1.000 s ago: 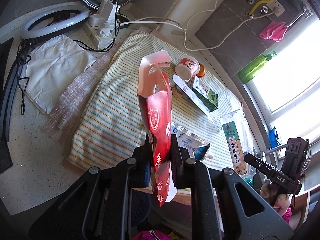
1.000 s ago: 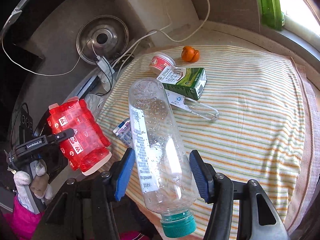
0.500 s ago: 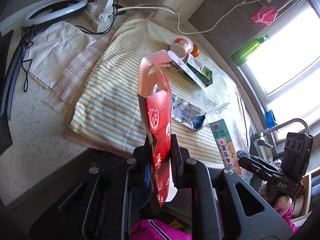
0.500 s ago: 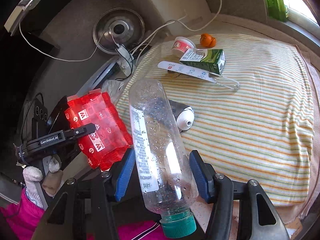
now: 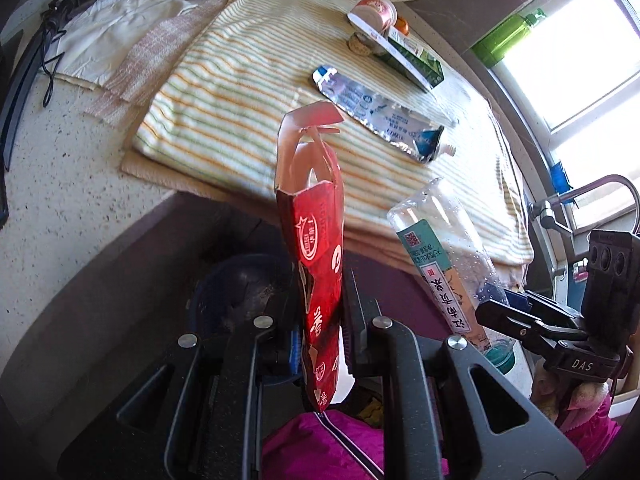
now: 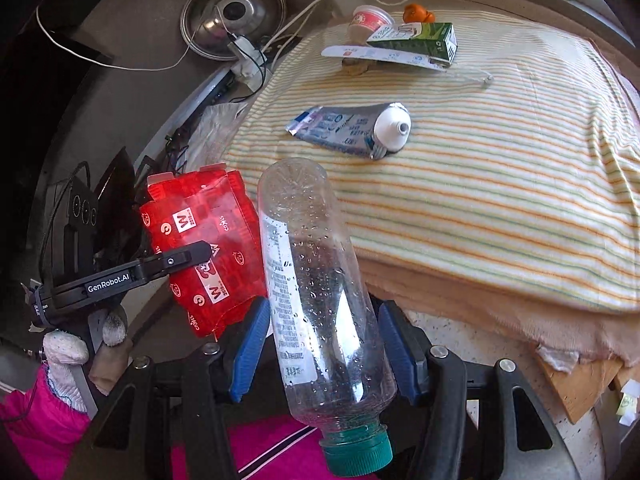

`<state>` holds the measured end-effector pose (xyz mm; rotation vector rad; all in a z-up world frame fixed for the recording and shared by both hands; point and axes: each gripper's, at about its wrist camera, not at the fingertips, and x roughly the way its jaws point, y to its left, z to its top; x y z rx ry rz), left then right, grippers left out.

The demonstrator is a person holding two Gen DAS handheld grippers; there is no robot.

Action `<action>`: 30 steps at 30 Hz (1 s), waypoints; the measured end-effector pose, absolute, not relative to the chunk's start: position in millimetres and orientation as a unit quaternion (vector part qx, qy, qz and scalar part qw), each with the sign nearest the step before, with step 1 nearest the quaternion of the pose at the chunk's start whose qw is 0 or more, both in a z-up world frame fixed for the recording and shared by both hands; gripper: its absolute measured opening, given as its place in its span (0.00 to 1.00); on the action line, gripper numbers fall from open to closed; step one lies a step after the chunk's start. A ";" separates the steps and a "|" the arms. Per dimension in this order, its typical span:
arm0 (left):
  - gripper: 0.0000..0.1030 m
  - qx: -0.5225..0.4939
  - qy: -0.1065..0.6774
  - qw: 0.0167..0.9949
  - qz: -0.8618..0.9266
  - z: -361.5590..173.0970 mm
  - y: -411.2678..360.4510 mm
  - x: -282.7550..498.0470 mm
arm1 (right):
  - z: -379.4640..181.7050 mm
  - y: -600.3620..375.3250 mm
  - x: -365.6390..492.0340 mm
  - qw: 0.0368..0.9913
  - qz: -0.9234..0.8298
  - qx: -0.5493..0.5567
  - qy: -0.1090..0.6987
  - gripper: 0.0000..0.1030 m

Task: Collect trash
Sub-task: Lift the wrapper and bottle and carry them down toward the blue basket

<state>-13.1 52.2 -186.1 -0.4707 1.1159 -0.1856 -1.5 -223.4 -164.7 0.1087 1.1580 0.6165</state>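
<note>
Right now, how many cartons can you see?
2: a red carton pinched in the left gripper, and a green carton lying at the towel's far edge. Others may be hidden.

A home kitchen counter by a window

A speckled stone countertop (image 5: 52, 208) runs under a bright window (image 5: 576, 60), with a metal faucet (image 5: 592, 188) at its edge, a steel pot lid (image 6: 234, 20) against the wall and a green dish-soap bottle (image 5: 508, 36) on the sill — a striped towel (image 6: 500, 168) covers the counter.

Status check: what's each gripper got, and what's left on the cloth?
Left gripper shut on red carton. Right gripper shut on plastic bottle. Toothpaste tube, green box remain.
</note>
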 end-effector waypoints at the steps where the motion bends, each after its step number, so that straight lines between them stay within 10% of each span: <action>1: 0.13 -0.218 0.528 0.816 -0.088 -190.7 49.6 -15.0 | -168.4 -222.4 -4.3 0.789 0.285 0.048 0.542 0.57; 30: 0.13 -0.151 0.628 0.760 -0.068 -322.5 27.3 -12.7 | -282.8 -186.4 -21.1 0.756 0.228 -0.054 0.611 0.57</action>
